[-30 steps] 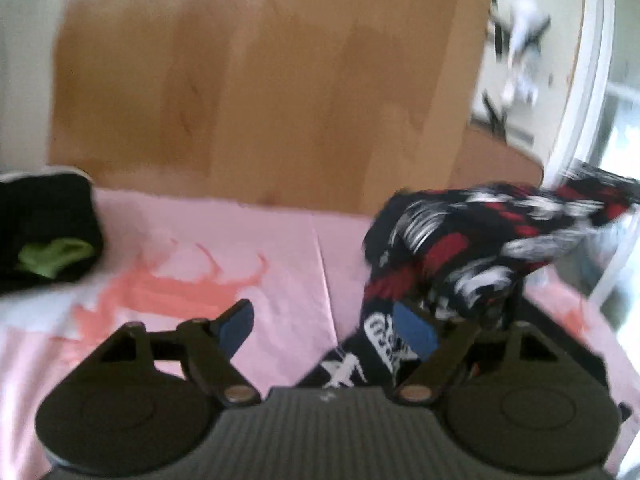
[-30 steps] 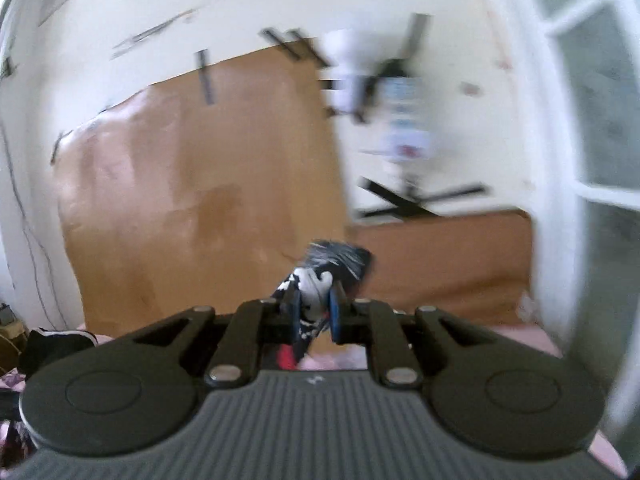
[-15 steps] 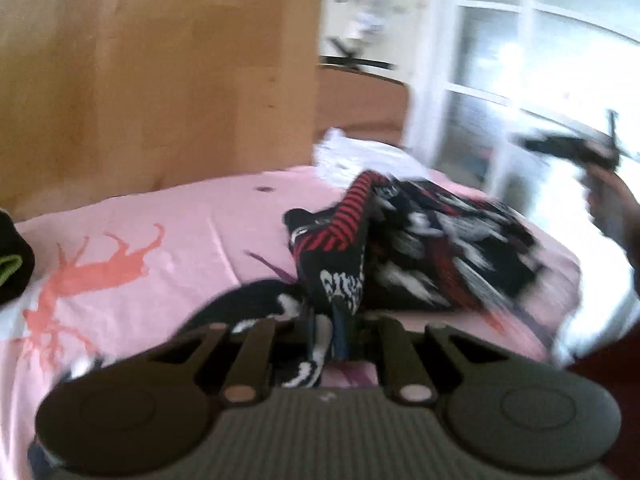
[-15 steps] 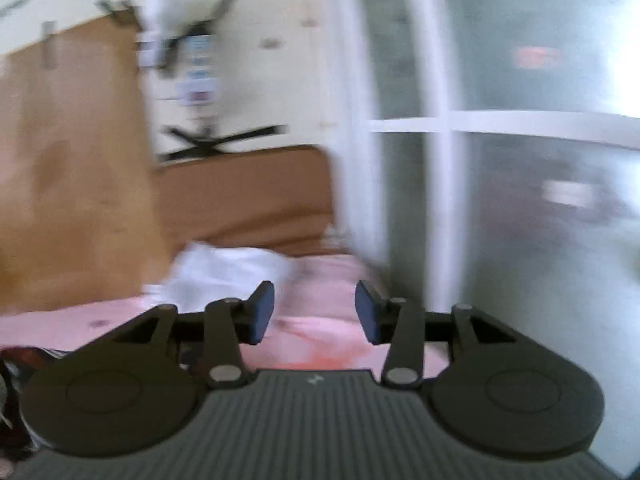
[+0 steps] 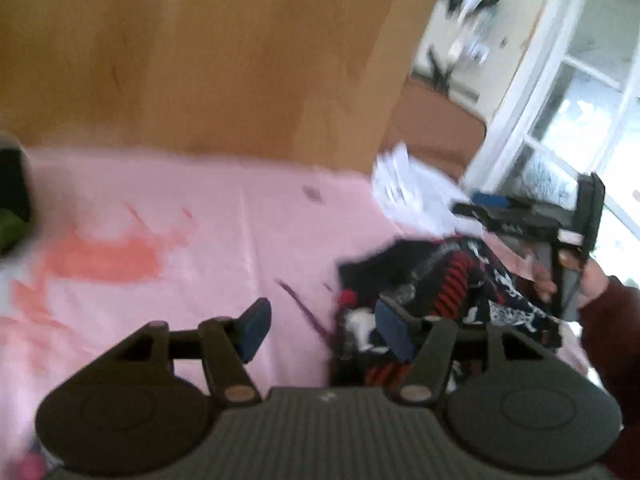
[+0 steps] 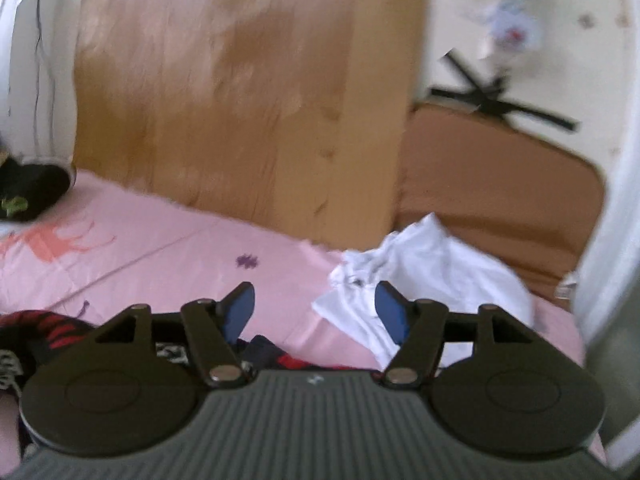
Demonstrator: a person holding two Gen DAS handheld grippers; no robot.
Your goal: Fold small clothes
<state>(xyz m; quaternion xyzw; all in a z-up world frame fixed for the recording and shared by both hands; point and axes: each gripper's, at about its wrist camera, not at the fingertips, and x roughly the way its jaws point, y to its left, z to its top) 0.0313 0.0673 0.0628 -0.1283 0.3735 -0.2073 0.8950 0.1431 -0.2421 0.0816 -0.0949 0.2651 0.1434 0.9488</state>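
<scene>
The patterned garment (image 5: 460,280), black with red stripes and white print, is lying crumpled on the pink bedsheet (image 5: 224,216), at about four o'clock in the left wrist view. It is bunched, not flat, and its outline is smeared by motion blur, so what kind of garment it is cannot be told. Its near end is running under the right-hand finger of the left tool (image 5: 324,330), whose blue pads are standing apart with only sheet between them; those jaws have just been opening.

In the right wrist view the same garment is showing only as scraps at eight and six o'clock, cut off by the body of the right tool (image 6: 316,308). That tool's jaws are also apart and have just been opening, with nothing clamped; bare sheet lies between them. A crumpled white garment (image 6: 432,276) is lying at three o'clock, partly behind the right-hand finger.

At nine o'clock a black item with green marking (image 6: 28,188) is cropped by the frame edge. In the left view the right tool is appearing blurred at three o'clock, held in a hand (image 5: 592,280) with a dark red sleeve (image 5: 616,340).
</scene>
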